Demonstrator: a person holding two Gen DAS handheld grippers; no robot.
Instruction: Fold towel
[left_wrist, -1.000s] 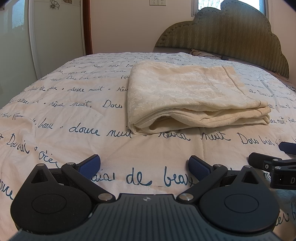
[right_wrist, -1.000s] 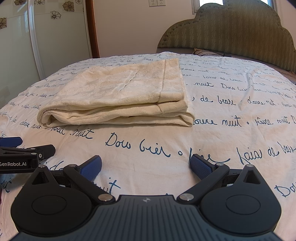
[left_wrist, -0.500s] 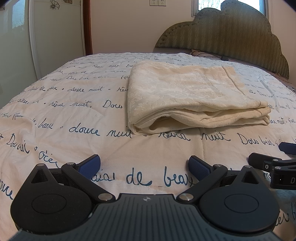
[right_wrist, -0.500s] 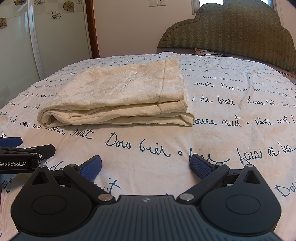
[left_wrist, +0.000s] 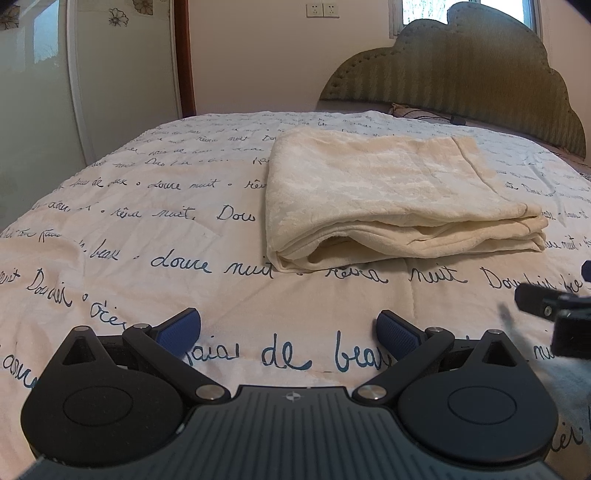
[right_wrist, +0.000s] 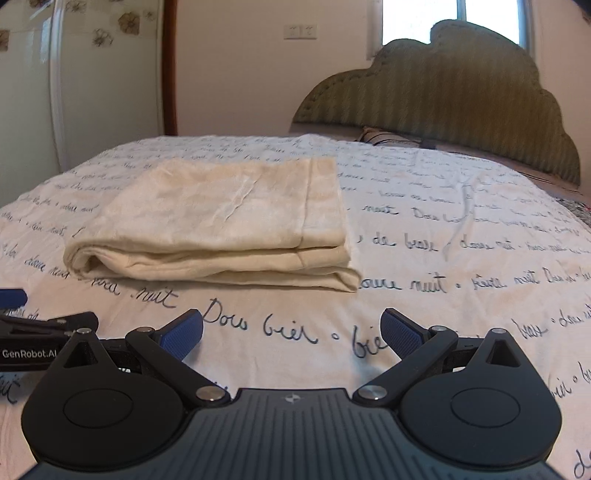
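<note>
1. The left gripper (left_wrist: 289, 328) is held with its blue-padded fingers (left_wrist: 180, 329) spread wide; nothing is gripped between them.
2. The right gripper (right_wrist: 291, 330) is likewise held spread and empty.
3. The towel (left_wrist: 391, 195), cream and folded into stacked layers, is seen lying flat on the lettered bedspread (left_wrist: 147, 229), well ahead of both pairs of fingertips and touched by neither.
4. From the left gripper it is placed ahead and slightly right; from the right gripper, ahead and left.
5. A padded headboard (right_wrist: 450, 107) is noted beyond the towel.
</note>
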